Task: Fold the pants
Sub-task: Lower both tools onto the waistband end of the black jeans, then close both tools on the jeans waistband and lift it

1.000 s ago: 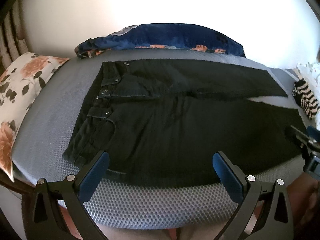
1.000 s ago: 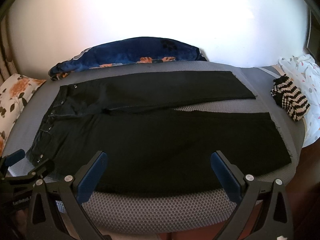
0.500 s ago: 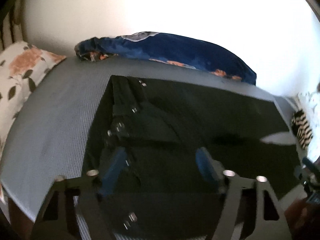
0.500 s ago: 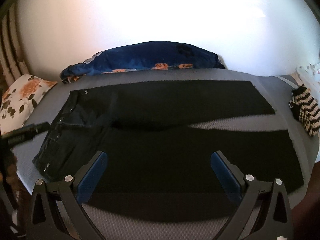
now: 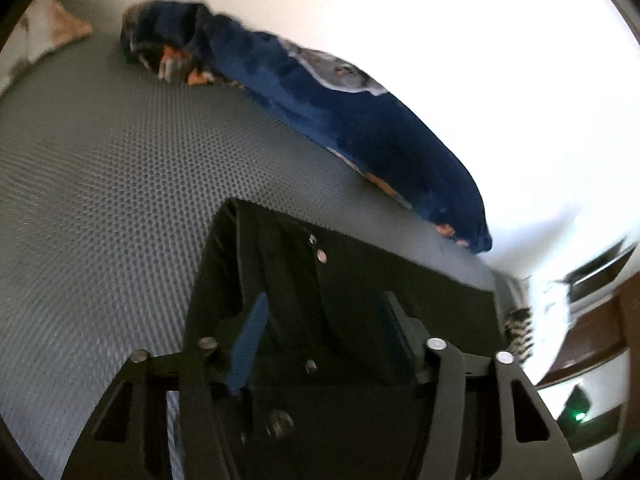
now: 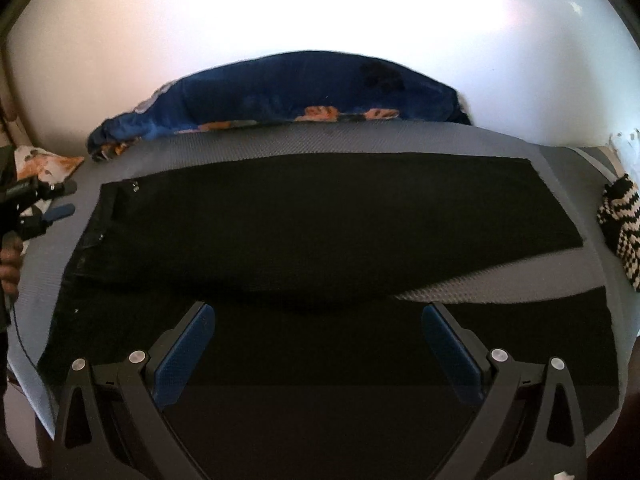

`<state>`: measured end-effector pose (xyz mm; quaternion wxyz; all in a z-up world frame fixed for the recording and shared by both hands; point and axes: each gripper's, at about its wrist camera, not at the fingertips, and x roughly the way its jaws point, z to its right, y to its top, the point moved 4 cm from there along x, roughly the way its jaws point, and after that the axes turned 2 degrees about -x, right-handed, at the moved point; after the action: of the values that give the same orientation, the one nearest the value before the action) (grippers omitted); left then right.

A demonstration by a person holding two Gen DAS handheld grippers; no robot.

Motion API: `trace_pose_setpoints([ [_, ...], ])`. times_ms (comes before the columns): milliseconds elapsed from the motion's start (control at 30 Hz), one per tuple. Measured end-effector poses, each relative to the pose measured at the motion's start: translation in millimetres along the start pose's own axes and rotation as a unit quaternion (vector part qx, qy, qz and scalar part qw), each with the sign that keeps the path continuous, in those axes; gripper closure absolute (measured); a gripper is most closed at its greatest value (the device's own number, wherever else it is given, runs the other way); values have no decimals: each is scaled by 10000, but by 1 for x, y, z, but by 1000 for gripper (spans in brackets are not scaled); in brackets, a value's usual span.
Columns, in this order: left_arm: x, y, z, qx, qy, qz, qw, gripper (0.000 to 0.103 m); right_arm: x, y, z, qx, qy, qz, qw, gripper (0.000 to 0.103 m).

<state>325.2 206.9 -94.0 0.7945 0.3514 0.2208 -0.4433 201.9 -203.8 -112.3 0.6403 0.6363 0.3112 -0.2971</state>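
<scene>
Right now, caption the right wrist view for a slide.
Open right tongs hover over flat black denim pants on a grey mesh mattress.

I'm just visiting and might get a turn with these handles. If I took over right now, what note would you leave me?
Left gripper: jaws have just been closing, now partly closed over the waistband end of the pants; no firm pinch visible.
Right gripper: wide open above the near leg, holding nothing.
Pants: spread flat on the grey bed, legs apart.
Done: no fold yet.
Left: grab waist and leg, fold one leg over the other, then fold across.
</scene>
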Motion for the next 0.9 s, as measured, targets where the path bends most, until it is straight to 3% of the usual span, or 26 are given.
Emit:
trace_pose_setpoints([
  [233,25,25,-39,-484,-282,-259,9981,60,27,17,-24,-185,44,-112,9998,0],
  [433,38,34,-48,-445,-259,-369,9980,61,45,29,-38,-313,112,-150,9993,0],
  [567,53,40,-43,-354,-380,-450,9976,61,54,36,-42,-313,162,-163,9992,0],
  [667,63,42,-33,-244,-509,-559,9968,71,58,41,-43,-325,156,-134,9993,0],
  [900,83,49,-23,-37,-556,-716,9959,75,71,53,-37,-317,138,-70,9994,0],
])
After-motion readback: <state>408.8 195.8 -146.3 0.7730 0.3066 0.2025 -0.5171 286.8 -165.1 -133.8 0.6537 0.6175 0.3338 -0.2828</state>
